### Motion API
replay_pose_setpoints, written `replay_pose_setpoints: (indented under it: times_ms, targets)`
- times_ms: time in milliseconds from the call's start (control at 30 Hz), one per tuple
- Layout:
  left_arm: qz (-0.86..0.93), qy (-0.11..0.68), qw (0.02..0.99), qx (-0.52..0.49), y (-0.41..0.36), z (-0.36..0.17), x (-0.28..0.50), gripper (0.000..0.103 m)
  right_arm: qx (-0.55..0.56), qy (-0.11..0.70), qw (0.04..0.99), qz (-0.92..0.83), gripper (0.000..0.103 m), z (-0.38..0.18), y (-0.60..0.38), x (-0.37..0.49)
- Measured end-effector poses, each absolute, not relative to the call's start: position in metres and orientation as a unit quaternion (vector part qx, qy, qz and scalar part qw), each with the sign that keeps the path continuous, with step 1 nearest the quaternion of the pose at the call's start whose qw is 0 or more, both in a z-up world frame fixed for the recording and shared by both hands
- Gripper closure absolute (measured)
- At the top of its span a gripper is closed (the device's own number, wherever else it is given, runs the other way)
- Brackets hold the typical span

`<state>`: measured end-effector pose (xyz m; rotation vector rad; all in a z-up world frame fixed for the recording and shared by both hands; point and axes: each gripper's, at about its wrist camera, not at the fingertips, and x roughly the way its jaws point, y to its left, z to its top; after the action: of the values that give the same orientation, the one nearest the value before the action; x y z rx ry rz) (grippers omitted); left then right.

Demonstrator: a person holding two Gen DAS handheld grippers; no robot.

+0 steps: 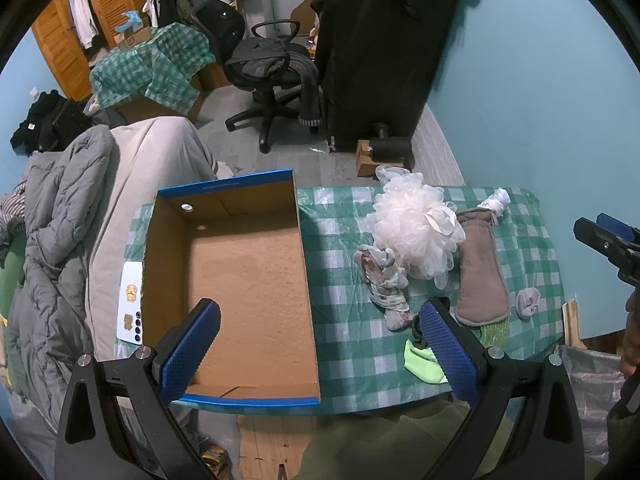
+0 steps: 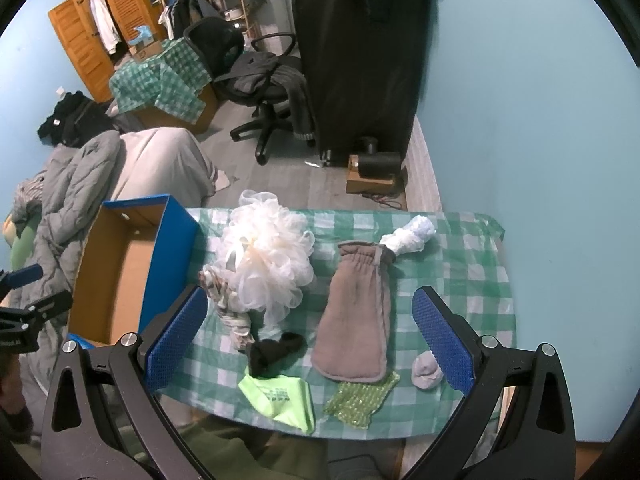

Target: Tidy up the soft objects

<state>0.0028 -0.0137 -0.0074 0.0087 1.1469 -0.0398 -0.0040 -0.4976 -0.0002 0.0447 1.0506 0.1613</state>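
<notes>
Left wrist view: left tongs point(image 1: 320, 340) spread wide, nothing held, hanging over the near edge of the box point(image 1: 244, 280) and the bench point(image 1: 348, 344).
Right wrist view: right tongs point(image 2: 316, 344) spread wide, nothing held, above the soft things on the bench point(image 2: 460, 256).
Box: blue outside, brown inside, open top, on the left end of the bench; nothing visible inside it.
Loofah point(image 2: 268, 260): white mesh puff, just right of the box, touching the patterned cloth point(image 2: 228, 300) at its near left.
Mitt point(image 2: 356, 316): brown, flat, mid-bench, cuff toward the far side.
White bundle point(image 2: 412, 234): at the mitt's cuff, far side.
Black sock point(image 2: 276, 350): balled, near the mitt's left edge, touching the neon cloth point(image 2: 280, 400) at the near edge.
Green mesh point(image 2: 360, 400): partly under the mitt's near end.
Grey sock point(image 2: 426, 370): balled, just right of the mitt, beside the right finger point(image 2: 442, 344) of the right tongs.
Bench cover: green and white check.
Card point(image 1: 130, 306): white, left of the box.
</notes>
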Motion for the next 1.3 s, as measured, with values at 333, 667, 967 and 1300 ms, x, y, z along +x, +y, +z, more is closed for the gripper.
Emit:
replay_pose_setpoints:
  times_ms: [333,667,967,1300]
  targets:
    - [-0.02,0.544,0.839,0.006,-0.0155,-0.0077,-0.0003,0.002,0.021,0.503,0.86,0.078,0.002,-0.0007,-0.4976,-0.0022]
    - [-0.02,0.544,0.839,0.007,-0.0159,-0.0077,-0.0001,0.002,0.024,0.506,0.859,0.078,0.002,-0.0013,-0.4989,0.0002]
    - [-0.021,0.544,0.839,0.007,-0.0164,-0.0076,0.0001,0.002,0.024,0.508,0.857,0.079,0.002,-0.0021,-0.4991,0.0004]
    - [-0.022,0.545,0.838,0.006,-0.0176,-0.0097,-0.0044,0.002,0.025,0.509,0.857,0.078,0.002,-0.0024,-0.4996,0.0028]
